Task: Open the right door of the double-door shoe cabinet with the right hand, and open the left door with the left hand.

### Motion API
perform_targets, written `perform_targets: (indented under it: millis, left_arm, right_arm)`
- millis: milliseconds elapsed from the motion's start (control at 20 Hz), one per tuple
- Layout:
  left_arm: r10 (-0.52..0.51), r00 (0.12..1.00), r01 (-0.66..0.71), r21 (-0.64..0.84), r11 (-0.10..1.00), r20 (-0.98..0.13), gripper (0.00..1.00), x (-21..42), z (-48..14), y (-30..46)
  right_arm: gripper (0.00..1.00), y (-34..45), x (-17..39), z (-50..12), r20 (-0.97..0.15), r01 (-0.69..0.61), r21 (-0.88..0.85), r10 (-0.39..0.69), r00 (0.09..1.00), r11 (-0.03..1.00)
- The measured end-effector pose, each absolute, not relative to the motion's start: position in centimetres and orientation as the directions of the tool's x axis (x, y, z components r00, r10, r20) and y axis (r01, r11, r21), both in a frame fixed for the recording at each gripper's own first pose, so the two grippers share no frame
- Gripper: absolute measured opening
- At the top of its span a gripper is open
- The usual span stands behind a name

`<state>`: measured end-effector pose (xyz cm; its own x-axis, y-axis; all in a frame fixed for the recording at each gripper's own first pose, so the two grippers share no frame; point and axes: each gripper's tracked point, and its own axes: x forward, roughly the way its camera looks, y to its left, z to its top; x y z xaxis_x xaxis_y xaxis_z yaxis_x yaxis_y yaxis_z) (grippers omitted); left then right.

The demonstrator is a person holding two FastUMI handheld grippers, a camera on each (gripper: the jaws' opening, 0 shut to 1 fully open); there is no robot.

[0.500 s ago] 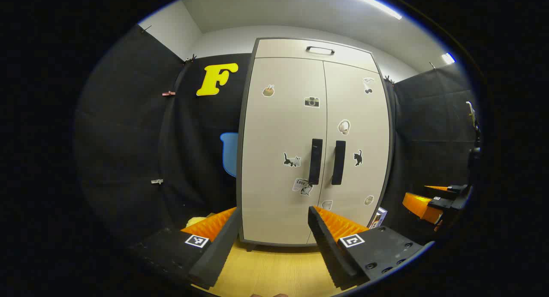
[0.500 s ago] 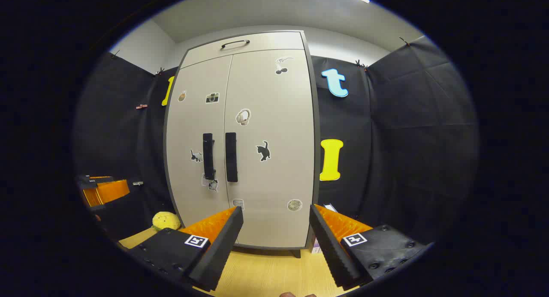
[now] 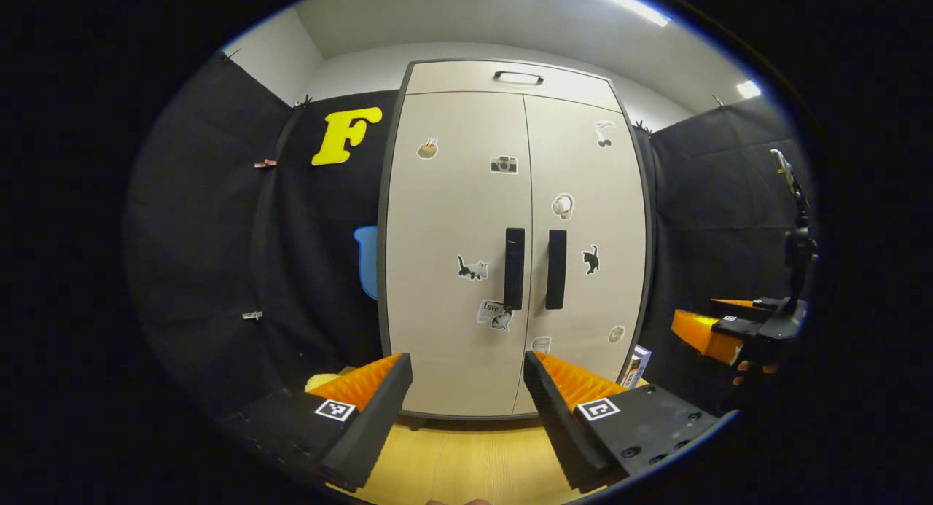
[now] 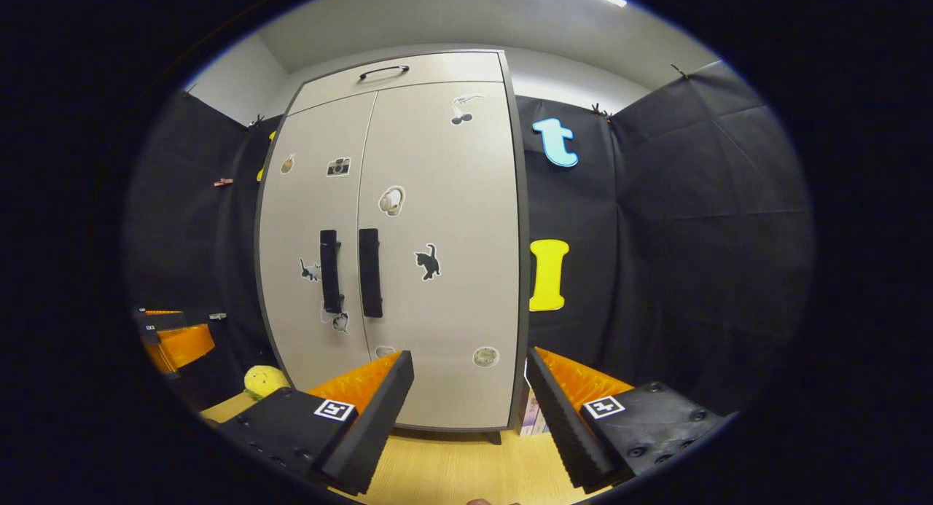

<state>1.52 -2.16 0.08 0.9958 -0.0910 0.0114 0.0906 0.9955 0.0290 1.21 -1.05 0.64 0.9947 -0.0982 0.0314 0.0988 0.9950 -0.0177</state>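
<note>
Tall beige double-door shoe cabinet [image 3: 510, 235] dead ahead, both doors shut — nothing opened yet. Left gripper [image 3: 466, 396] and right gripper [image 4: 470, 396] short of its black handles [image 4: 370, 272], jaws released, empty.

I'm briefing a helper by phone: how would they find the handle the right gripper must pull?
Find the tall pale shoe cabinet against the black cloth wall. Two dark vertical bar handles sit side by side at its centre seam. The target is the right door handle, beside the black cat sticker, not the left door handle.
</note>
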Motion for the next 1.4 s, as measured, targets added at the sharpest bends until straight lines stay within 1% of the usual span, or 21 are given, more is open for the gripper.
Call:
perform_targets:
  millis: [150,400,550,650,800,900,1050,1200,1400]
  left_arm:
    - [-0.122,0.992,0.122,-0.001,0.992,0.02,0.95,2.0,0.7,-1.6]
    - [-0.13,0.991,0.13,0.026,0.991,0.021,0.95,2.8,0.8,0.1]
    - [-0.133,0.991,0.133,0.026,0.991,0.017,0.95,2.9,0.7,0.7]
    - [-0.131,0.991,0.131,0.022,0.991,0.015,0.95,2.9,0.5,1.0]
    - [-0.132,0.991,0.132,0.009,0.991,0.012,0.95,2.7,0.3,1.6]
    - [-0.133,0.991,0.133,0.004,0.991,0.004,0.95,2.5,-0.1,1.8]
    - [-0.125,0.992,0.125,0.003,0.992,-0.003,0.95,2.2,-0.6,2.5]
    - [-0.094,0.996,0.094,0.0,0.996,0.003,0.95,2.1,-1.2,3.6]
    - [-0.08,0.996,0.08,0.003,0.997,-0.028,0.95,1.9,-2.5,4.3]
  right_arm:
    - [0.98,-1.2,1.0,0.4,0.018,0.137,-0.036,-0.137,0.99,0.99]
    - [0.98,-1.3,0.5,1.3,0.032,0.186,-0.024,-0.185,0.982,0.982]
    - [0.98,-1.0,0.6,1.8,0.037,0.197,-0.035,-0.195,0.98,0.98]
    - [0.98,-0.4,0.8,2.0,0.032,0.184,-0.038,-0.183,0.983,0.982]
    - [0.98,1.1,1.7,2.4,0.008,0.136,-0.047,-0.136,0.991,0.99]
    - [0.98,2.1,2.8,3.6,0.016,0.11,-0.043,-0.11,0.994,0.993]
    - [0.98,3.6,4.9,5.2,0.03,0.067,-0.028,-0.066,0.997,0.997]
    - [0.98,4.3,7.4,6.6,0.048,0.048,-0.021,-0.047,0.998,0.999]
    - [0.98,5.9,11.0,7.9,0.049,0.016,-0.022,-0.015,0.999,1.0]
